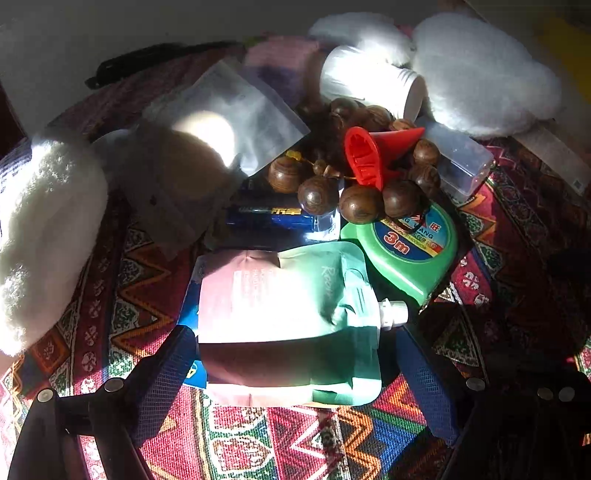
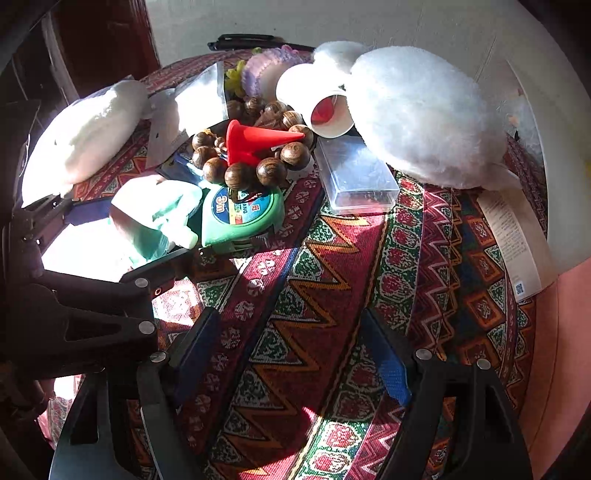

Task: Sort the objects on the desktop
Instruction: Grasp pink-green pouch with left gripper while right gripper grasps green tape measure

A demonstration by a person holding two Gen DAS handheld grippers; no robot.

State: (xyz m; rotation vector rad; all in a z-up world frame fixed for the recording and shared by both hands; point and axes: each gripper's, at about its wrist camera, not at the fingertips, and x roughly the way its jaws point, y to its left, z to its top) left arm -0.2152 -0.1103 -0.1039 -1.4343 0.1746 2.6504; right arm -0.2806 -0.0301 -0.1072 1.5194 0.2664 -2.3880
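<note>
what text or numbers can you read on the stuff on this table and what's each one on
"3m": on the green tape measure, on its round label, readable in both views.
"ANG": on that same label; the other lettering around it is too small to read.
"Reeor", uncertain: faint script on the spouted pouch; its small print block is blurred.
Yellow characters on the dark blue pack: unreadable.
White paper sheet with a QR code: print too small.

Pale wall (image 2: pixel 332 22), patterned tablecloth (image 2: pixel 314 295), hard sunlight patches
</note>
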